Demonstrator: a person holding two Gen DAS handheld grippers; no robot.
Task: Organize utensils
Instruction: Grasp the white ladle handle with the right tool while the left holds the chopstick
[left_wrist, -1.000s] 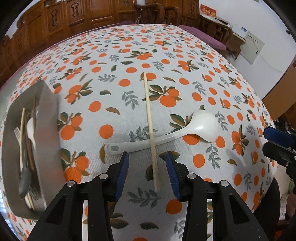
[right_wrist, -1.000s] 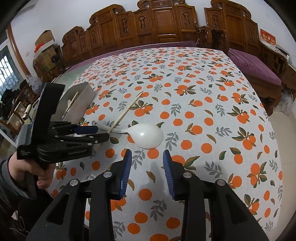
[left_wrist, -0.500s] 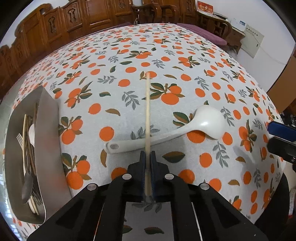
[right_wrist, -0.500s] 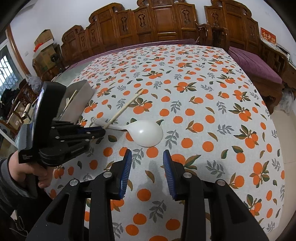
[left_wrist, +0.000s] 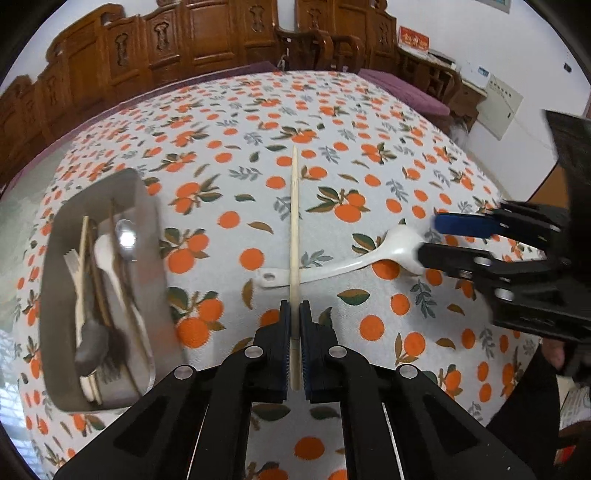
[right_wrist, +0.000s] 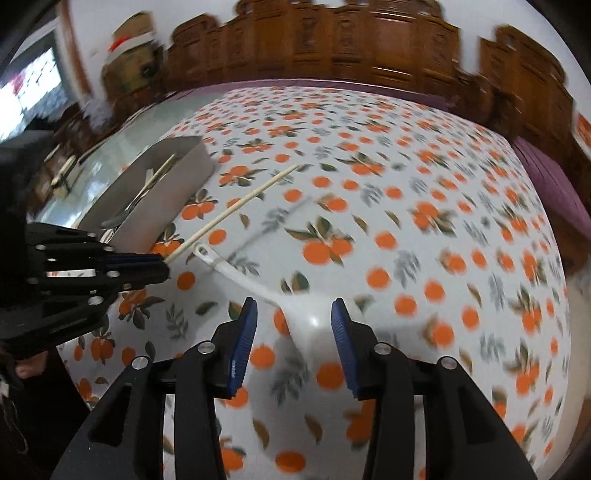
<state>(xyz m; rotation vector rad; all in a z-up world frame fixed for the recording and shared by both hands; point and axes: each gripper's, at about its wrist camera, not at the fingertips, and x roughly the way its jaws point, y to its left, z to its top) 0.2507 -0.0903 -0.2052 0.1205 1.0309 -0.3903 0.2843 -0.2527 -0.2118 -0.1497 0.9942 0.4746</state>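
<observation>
Left gripper (left_wrist: 294, 334) nearest, jaws clenched on the near end of a wooden chopstick (left_wrist: 294, 221), lifted and crossing above the handle of the white ladle (left_wrist: 354, 258) on the orange-print tabletop (left_wrist: 369, 122). Right gripper (right_wrist: 291, 332) over the ladle's bowl, jaws opening, bowl between the pads but ungripped. Farther left, a metal tray (left_wrist: 146, 229) holding spoons, a fork and chopsticks lying lengthwise.

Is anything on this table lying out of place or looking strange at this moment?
Only the white ladle lies loose on the tablecloth, outside the metal tray that holds the other utensils. Nothing looks spilled or damaged.
</observation>
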